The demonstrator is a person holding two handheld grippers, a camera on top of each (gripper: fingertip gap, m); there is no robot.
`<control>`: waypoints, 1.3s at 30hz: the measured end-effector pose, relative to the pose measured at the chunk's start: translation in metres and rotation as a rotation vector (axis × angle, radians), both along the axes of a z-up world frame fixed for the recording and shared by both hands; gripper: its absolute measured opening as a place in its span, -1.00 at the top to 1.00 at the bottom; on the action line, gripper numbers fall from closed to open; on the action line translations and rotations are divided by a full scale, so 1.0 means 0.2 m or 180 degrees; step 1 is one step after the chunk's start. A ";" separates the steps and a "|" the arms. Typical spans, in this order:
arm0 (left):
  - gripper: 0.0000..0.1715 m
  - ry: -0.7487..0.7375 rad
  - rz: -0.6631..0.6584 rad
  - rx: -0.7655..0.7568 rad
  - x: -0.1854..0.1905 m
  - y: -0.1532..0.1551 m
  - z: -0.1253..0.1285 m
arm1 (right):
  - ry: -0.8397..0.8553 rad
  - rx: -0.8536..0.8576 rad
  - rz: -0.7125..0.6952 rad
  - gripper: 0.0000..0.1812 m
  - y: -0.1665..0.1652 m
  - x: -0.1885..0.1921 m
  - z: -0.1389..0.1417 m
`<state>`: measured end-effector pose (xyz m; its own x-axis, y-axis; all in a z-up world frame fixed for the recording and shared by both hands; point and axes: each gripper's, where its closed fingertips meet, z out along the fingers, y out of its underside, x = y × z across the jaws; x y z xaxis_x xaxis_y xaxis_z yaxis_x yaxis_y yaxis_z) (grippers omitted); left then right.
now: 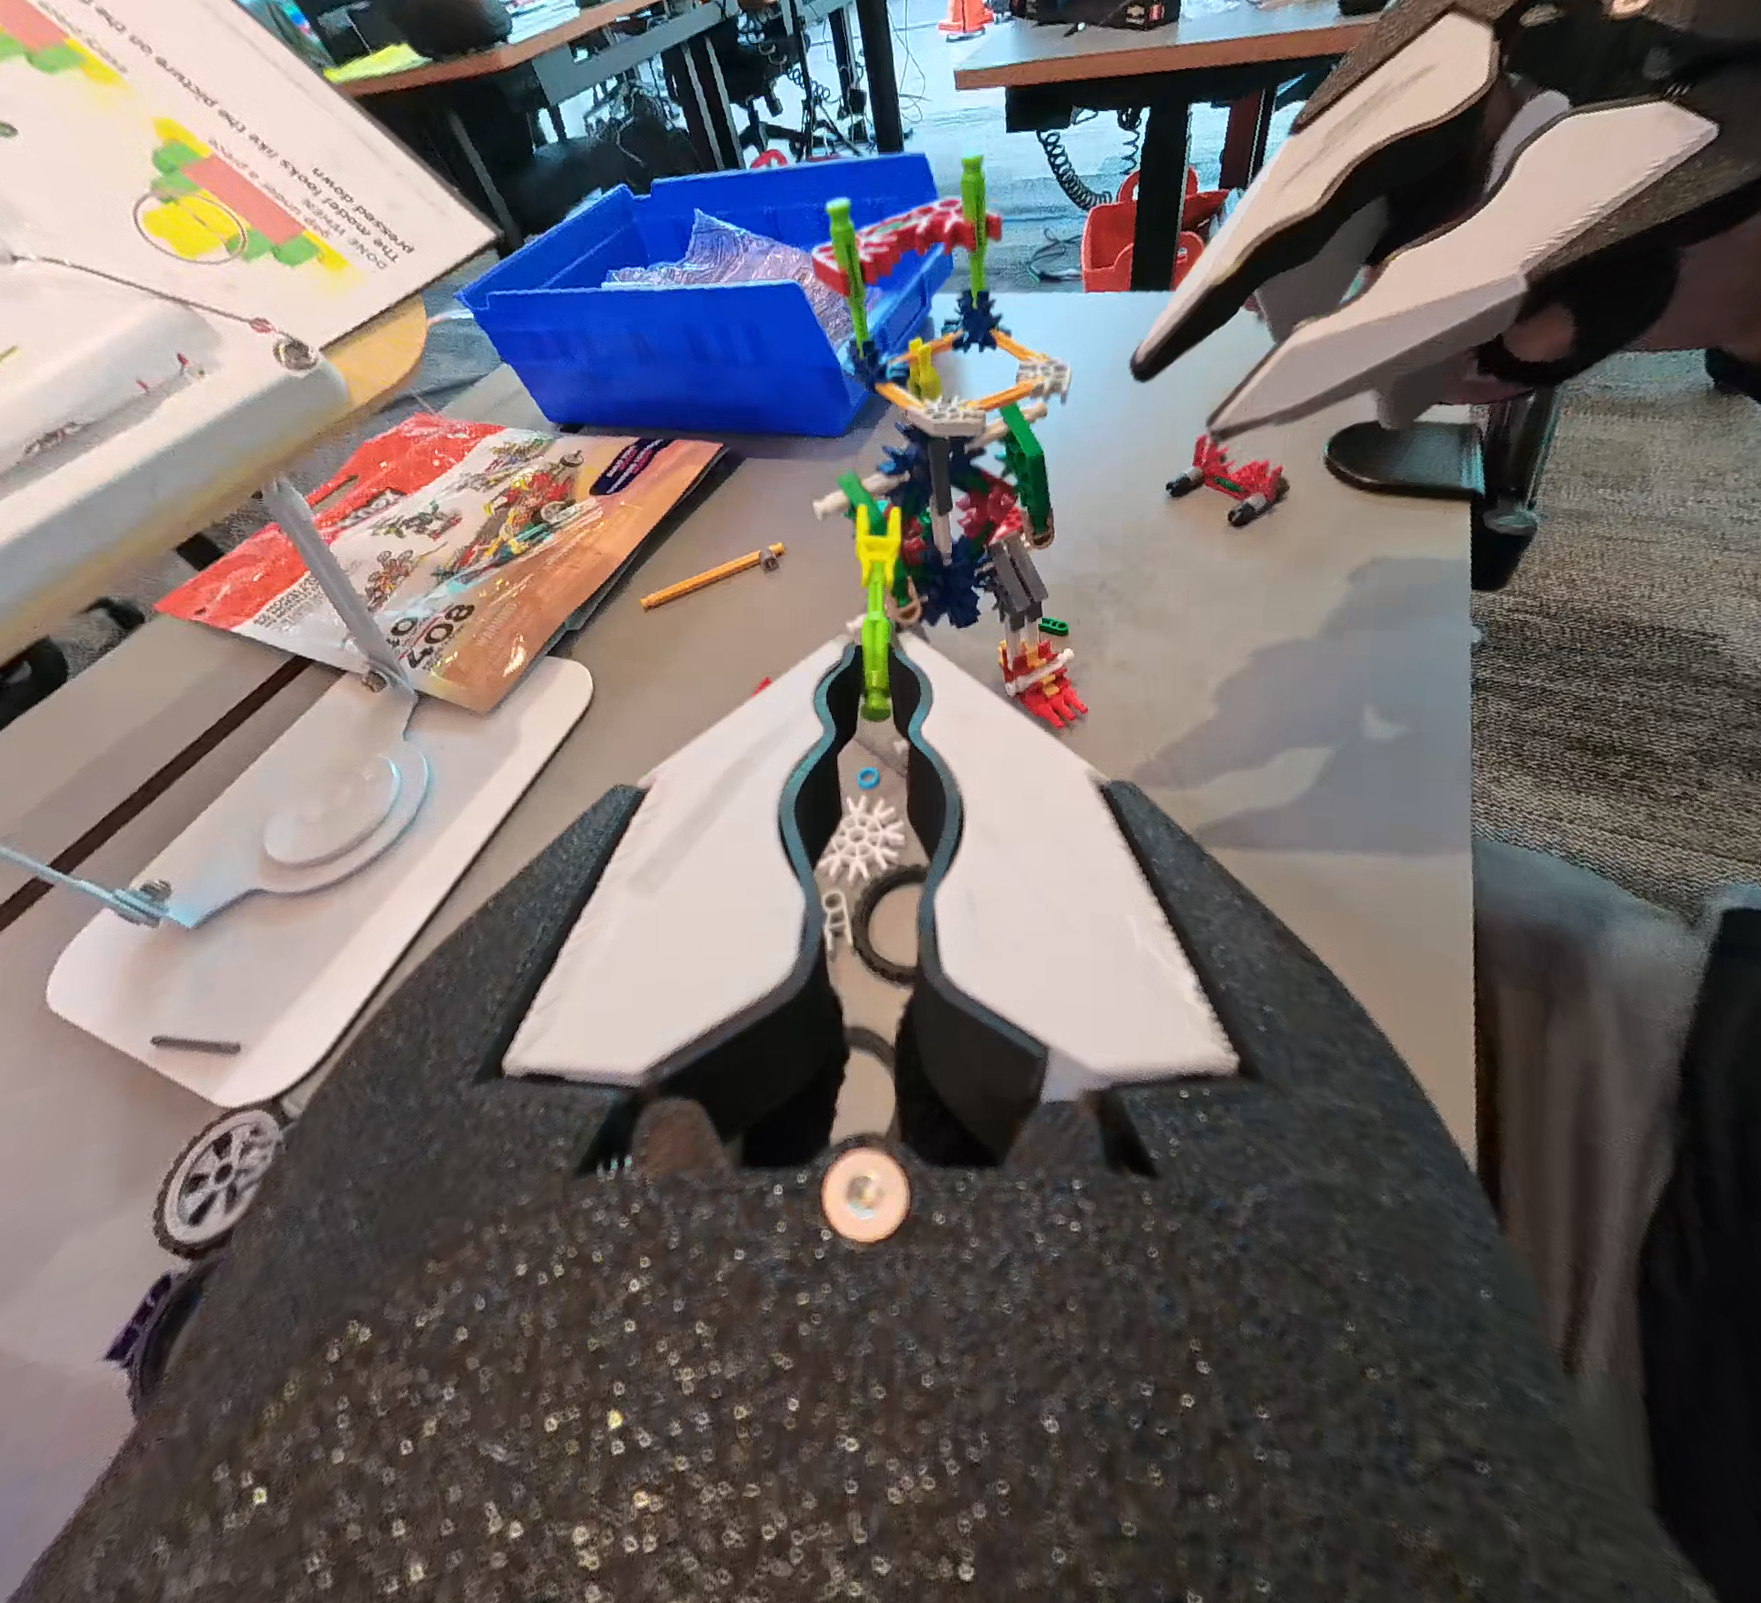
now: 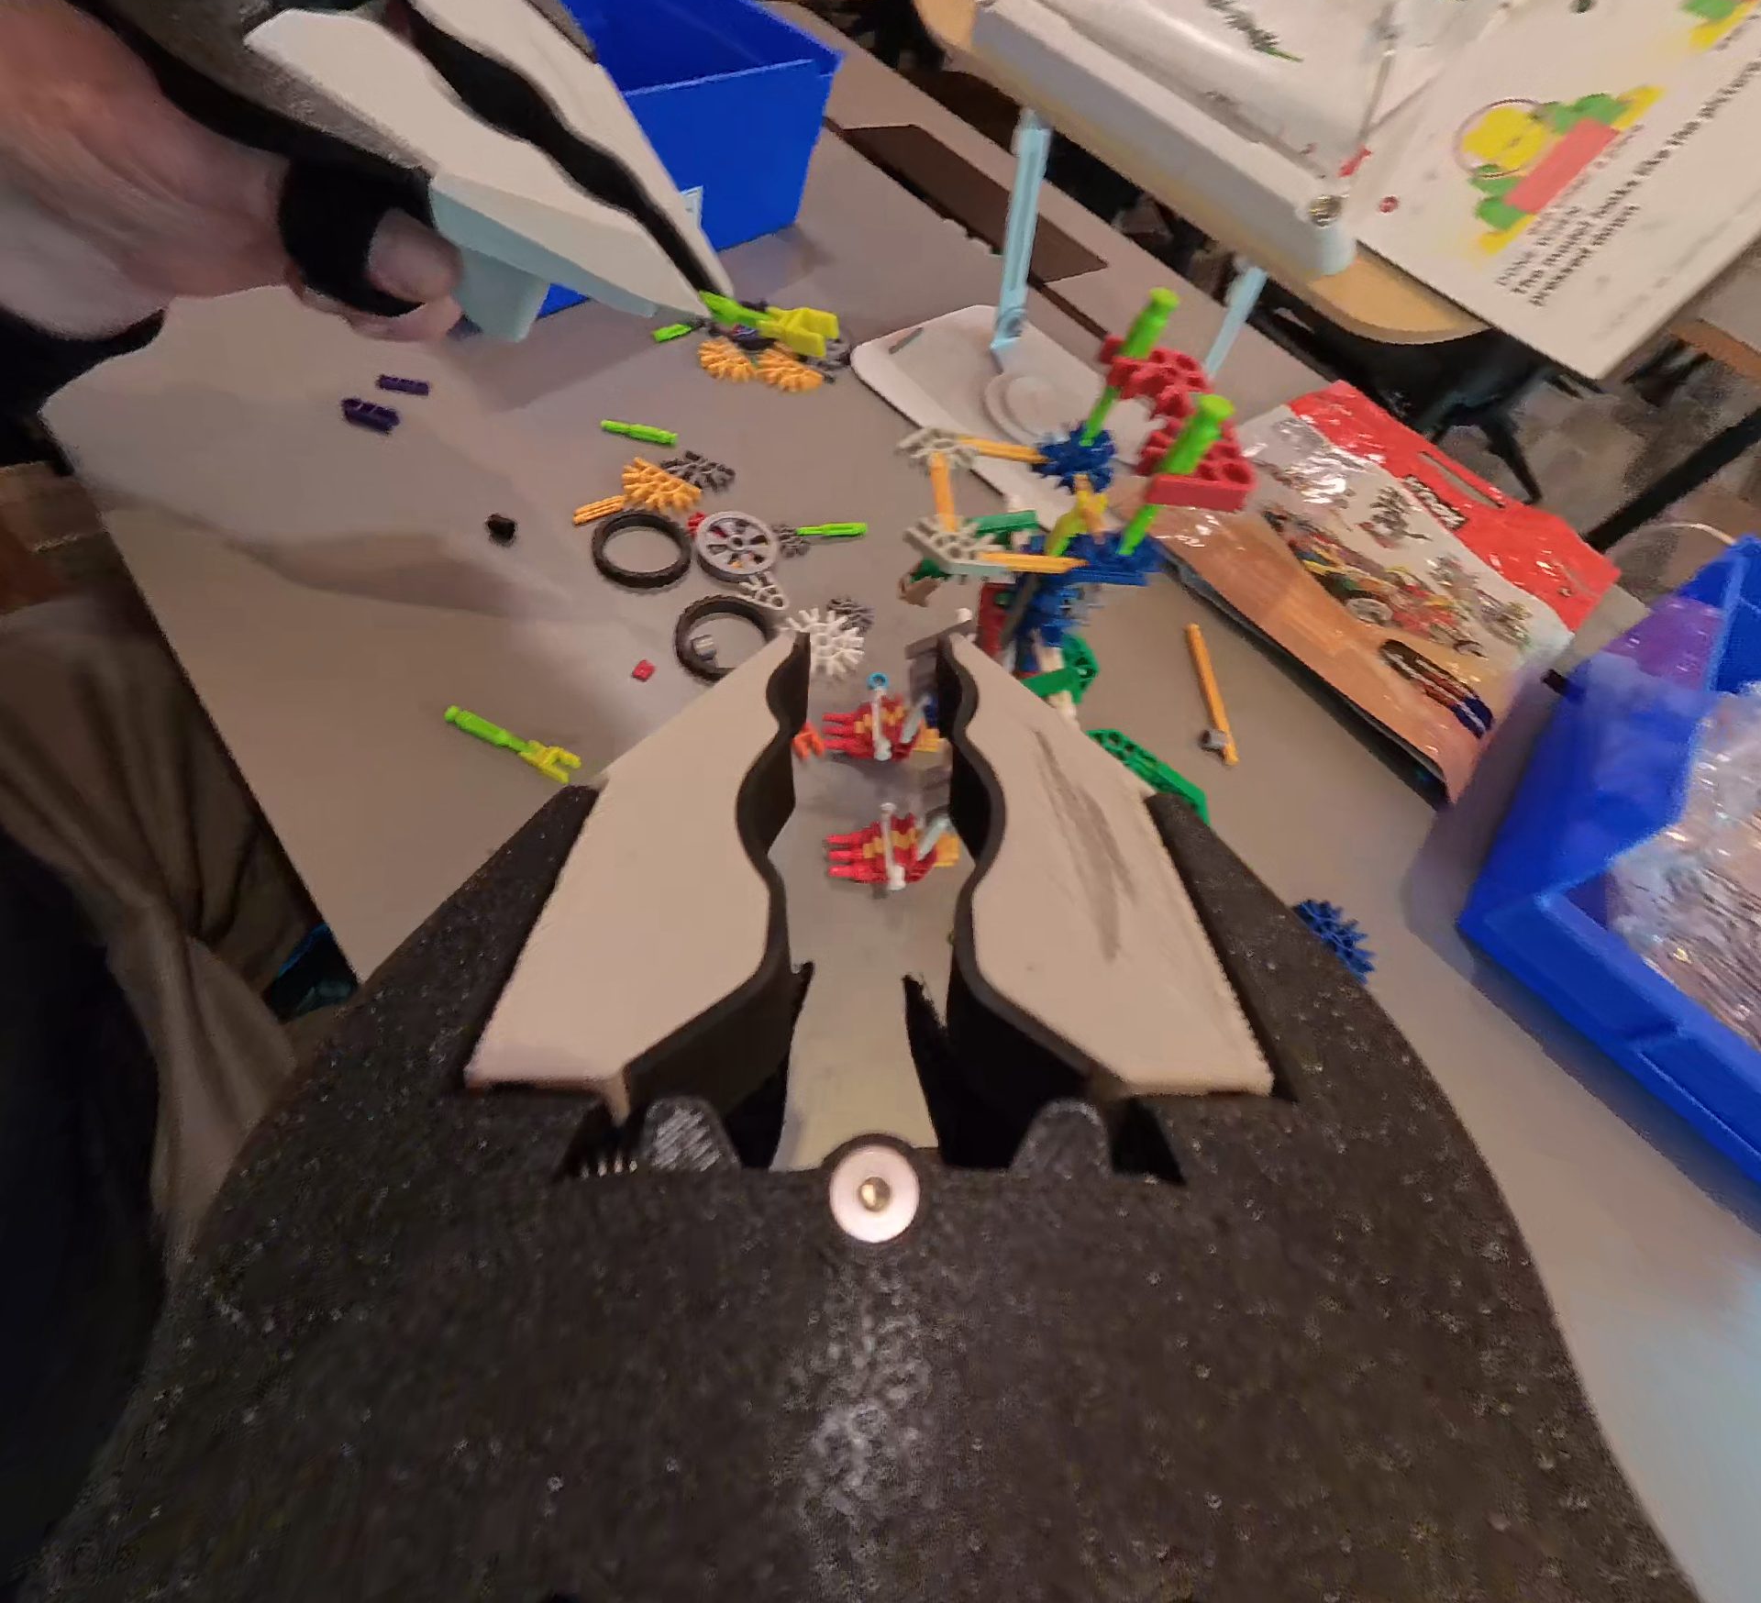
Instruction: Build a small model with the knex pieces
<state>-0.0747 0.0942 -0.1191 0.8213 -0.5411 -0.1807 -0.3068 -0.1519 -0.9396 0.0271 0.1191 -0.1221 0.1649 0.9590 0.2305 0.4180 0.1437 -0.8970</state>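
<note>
My left gripper (image 1: 875, 652) is shut on a green rod with a yellow clip (image 1: 877, 604) and holds it above the grey table (image 1: 1286, 795), just in front of a tall colourful rod-and-connector model (image 1: 953, 462). In the right wrist view the left gripper (image 2: 710, 300) is at the upper left with the same rod (image 2: 762, 319). My right gripper (image 2: 872, 662) is open and empty, low over two red-and-yellow foot pieces (image 2: 891, 857) beside the model (image 2: 1067, 528). In the left wrist view the right gripper (image 1: 1182, 395) hovers over a red piece (image 1: 1229, 476).
A blue bin (image 1: 686, 357) holding plastic bags stands behind the model; another blue bin (image 2: 1620, 938) is at the right. An instruction sheet on a white stand (image 1: 314, 843), a printed bag (image 1: 457, 547), an orange rod (image 1: 710, 578), tyres (image 2: 638, 547) and loose parts (image 2: 657, 485) lie about.
</note>
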 end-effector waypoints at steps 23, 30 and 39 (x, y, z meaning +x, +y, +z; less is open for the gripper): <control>0.96 0.0047 0.0029 0.0047 0.16 0.22 0.16 | 0.0247 0.0224 -0.0296 0.41 0.23 -0.05 0.17; 0.96 0.0218 0.0153 -0.0014 0.17 0.27 0.17 | 0.0088 0.0490 0.0028 0.40 0.23 -0.12 0.24; 0.96 0.0225 0.0134 -0.0103 0.20 0.30 0.16 | -0.0097 0.0393 0.0471 0.39 0.25 -0.24 0.16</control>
